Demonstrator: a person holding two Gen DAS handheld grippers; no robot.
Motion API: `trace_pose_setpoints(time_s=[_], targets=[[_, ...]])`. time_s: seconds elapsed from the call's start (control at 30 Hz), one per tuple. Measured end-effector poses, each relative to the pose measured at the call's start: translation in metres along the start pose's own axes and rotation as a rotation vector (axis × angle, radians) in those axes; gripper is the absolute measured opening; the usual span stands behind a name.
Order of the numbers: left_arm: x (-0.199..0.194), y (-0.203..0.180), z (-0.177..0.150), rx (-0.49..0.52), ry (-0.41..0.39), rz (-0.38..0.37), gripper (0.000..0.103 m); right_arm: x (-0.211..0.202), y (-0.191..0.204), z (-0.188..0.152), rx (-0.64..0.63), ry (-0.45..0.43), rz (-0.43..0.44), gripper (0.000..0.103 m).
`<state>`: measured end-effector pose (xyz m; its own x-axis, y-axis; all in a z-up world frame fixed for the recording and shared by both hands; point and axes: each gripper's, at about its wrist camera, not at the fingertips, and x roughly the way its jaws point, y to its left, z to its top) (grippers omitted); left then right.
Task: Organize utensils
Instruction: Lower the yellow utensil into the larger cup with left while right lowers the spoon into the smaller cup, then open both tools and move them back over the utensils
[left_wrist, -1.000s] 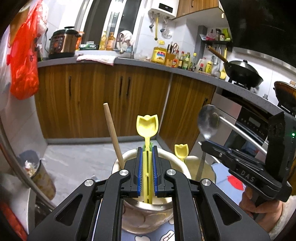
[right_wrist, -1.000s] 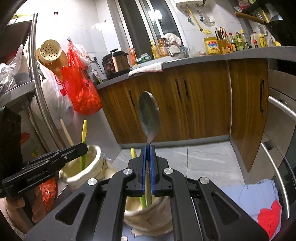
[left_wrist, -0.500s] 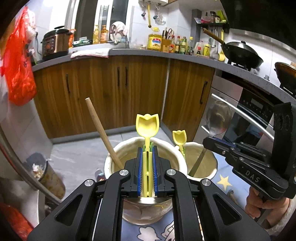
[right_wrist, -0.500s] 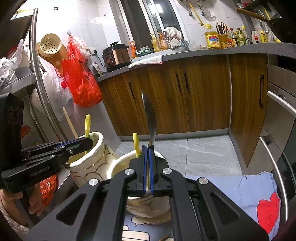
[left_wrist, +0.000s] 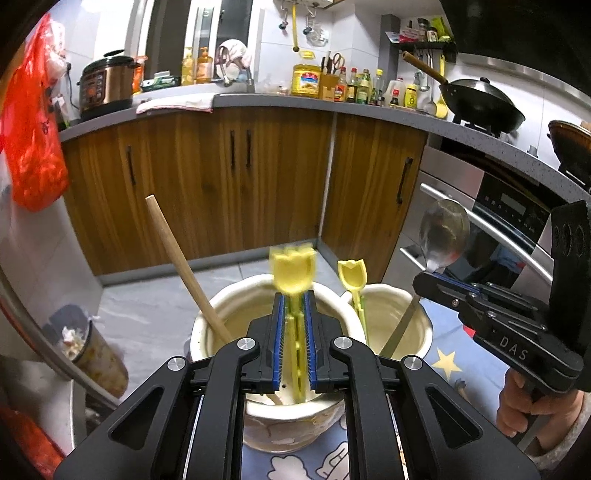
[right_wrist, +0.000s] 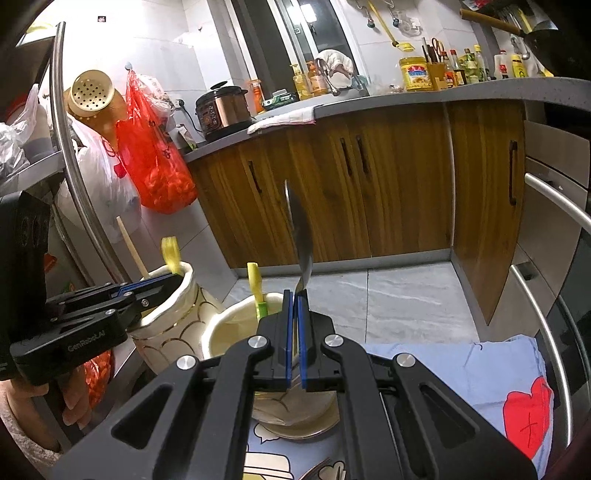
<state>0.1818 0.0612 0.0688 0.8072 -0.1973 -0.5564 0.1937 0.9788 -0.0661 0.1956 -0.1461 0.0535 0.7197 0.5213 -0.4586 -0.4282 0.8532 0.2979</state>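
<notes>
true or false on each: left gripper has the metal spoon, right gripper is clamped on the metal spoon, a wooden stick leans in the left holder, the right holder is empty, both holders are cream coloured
1. The left gripper has the metal spoon. False: a yellow tulip-topped utensil stands between its jaws, which have just been opening.
2. The right gripper is clamped on the metal spoon. True.
3. A wooden stick leans in the left holder. True.
4. The right holder is empty. False: a second yellow tulip utensil stands in it, and the spoon's handle reaches down into it.
5. Both holders are cream coloured. True.
</notes>
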Motion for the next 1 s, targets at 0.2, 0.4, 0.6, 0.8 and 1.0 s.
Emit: trace_pose_setpoints(time_s=[0.2, 0.4, 0.6, 0.8, 1.0], targets=[[-0.001, 0.002, -0.001, -0.003, -0.002, -0.009, 0.018, 0.001, -0.001, 0.001, 0.009, 0.006, -0.001, 0.002], [-0.005, 0.001, -0.001, -0.007, -0.003, -0.008, 0.027, 0.0, -0.001, 0.001, 0.016, 0.013, -0.007, 0.003], [-0.014, 0.0, -0.001, -0.016, -0.014, -0.007, 0.037, -0.003, -0.002, 0.004, 0.023, 0.016, -0.014, 0.005], [-0.029, -0.003, 0.001, -0.007, -0.035, 0.002, 0.051, -0.01, -0.005, 0.007, 0.032, 0.005, -0.023, 0.014], [-0.046, -0.005, 0.0, -0.013, -0.045, 0.008, 0.06, -0.032, -0.01, 0.009, 0.042, -0.022, -0.025, 0.028]])
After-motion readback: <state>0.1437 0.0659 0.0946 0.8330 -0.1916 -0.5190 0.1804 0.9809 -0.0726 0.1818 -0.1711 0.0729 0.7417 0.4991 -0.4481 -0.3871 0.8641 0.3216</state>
